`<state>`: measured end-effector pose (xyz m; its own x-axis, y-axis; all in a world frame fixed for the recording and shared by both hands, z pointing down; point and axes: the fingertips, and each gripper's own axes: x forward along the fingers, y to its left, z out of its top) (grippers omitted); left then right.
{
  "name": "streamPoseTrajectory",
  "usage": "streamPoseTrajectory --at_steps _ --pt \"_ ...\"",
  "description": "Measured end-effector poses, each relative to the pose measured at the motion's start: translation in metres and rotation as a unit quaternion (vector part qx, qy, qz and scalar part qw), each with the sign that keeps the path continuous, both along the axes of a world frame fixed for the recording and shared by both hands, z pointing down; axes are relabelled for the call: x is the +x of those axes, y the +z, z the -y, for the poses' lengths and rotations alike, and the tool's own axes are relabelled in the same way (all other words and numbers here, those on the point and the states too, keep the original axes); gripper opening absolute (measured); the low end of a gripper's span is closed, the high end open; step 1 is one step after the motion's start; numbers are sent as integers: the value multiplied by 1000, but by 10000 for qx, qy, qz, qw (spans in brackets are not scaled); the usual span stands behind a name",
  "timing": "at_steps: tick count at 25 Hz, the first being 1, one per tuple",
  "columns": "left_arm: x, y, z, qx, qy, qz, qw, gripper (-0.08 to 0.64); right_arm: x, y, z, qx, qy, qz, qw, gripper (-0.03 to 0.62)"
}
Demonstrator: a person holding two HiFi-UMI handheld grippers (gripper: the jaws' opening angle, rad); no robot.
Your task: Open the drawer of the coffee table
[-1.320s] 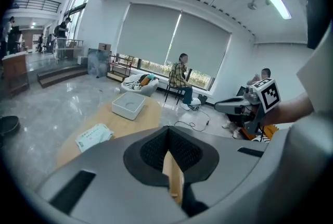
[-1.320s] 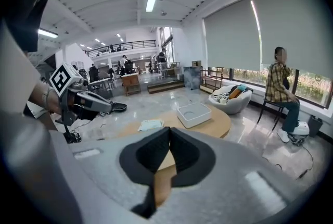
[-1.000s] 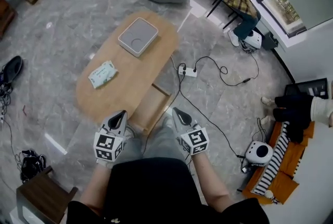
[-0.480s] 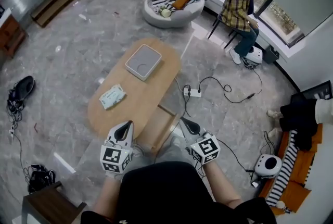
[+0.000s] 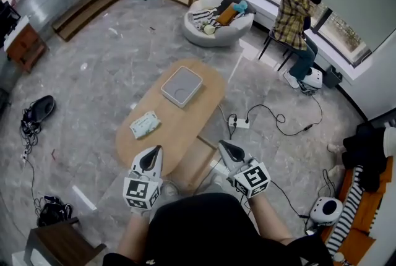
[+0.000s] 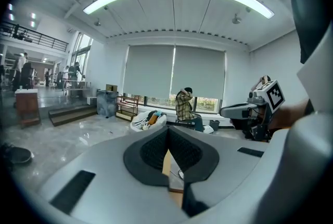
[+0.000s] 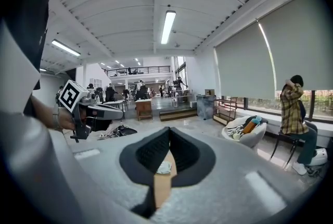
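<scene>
The oval wooden coffee table (image 5: 185,122) stands on the marble floor ahead of me. Its drawer (image 5: 197,164) sticks out of the near side, pulled open, below and between my two grippers. My left gripper (image 5: 151,156) and right gripper (image 5: 226,149) hang side by side above the drawer's front, apart from it, each shut on nothing. In the left gripper view the jaws (image 6: 168,130) meet with only a sliver of the wooden table under them. The right gripper view shows the same shut jaws (image 7: 169,130), pointing nearly level into the room.
A grey square box (image 5: 182,86) and a pack of wipes (image 5: 145,124) lie on the table top. A power strip (image 5: 238,123) with cables lies to the table's right. A person (image 5: 300,17) sits by the window; a bean bag (image 5: 219,20) stands behind the table. A wooden stool (image 5: 55,246) stands at near left.
Both grippers have risen together, still shut and empty. The head view has lifted too, so the table and open drawer look smaller and more of the room shows.
</scene>
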<state>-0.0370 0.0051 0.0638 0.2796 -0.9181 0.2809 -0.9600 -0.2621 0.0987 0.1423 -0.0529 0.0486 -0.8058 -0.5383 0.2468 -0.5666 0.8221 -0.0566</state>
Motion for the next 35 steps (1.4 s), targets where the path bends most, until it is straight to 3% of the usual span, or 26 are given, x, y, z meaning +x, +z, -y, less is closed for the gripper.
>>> streamPoseTrajectory --at_steps 17,35 --pt "8 -9 11 35 -145 108 9998 15 -7 -8 12 82 -343 84 9993 -2" --pt "7 -6 11 10 -206 104 9997 15 1 -3 15 21 -172 146 9997 -2"
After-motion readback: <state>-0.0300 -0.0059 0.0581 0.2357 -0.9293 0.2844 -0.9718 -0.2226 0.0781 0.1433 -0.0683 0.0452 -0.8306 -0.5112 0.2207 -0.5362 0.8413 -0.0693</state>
